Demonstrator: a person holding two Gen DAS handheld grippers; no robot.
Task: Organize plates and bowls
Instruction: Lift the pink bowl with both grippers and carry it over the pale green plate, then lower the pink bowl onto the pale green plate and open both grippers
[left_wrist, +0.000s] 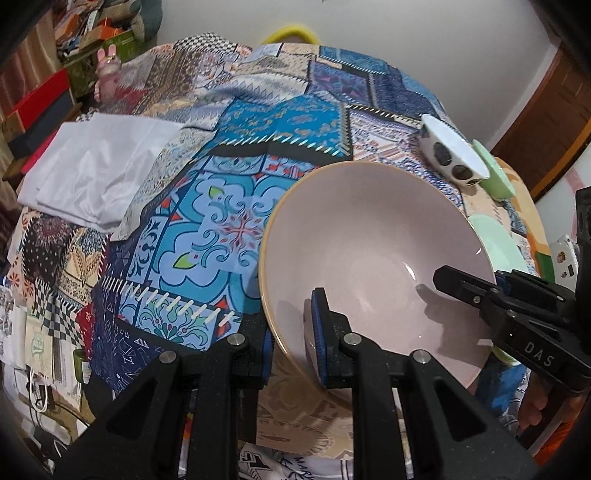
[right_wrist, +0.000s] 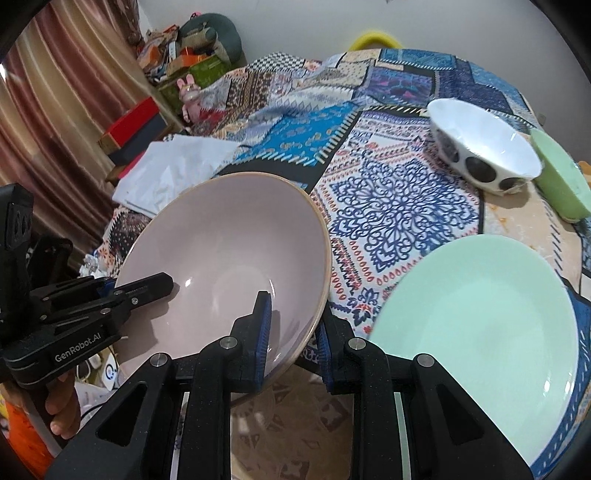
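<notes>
At nine o'clock on the patchwork tablecloth (right_wrist: 399, 206) a folded white cloth (right_wrist: 173, 170) is laid, well clear of the dishes. Next to the right, the pink bowl (right_wrist: 229, 251) is held tilted above the near edge of the table, gripped from both sides. Its left rim is pinched by the left gripper (left_wrist: 291, 343), one blue pad inside the bowl and the other outside against the wall. Its right rim is clamped in the same way by the right gripper (right_wrist: 293, 339), one finger within and one beneath. Neither claw is spread; both are pressed onto the bowl's wall.

Further right, at about four o'clock in the right wrist view, a mint green plate (right_wrist: 480, 317) is seen lying flat on the cloth, just beside the pink bowl. At one o'clock, a white bowl with dark spots (right_wrist: 487, 155) is seen leaning on its side, and touching it at two o'clock is a small green bowl (right_wrist: 565, 177), also tipped.

Judged from this layout, the task is at an early stage. Nothing is yet stacked: every dish lies apart or merely leans on its neighbour. The pink bowl is lifted but not placed. Still to be done, it appears: setting it down, probably on or near the green plate, then righting and nesting the two small bowls.
</notes>
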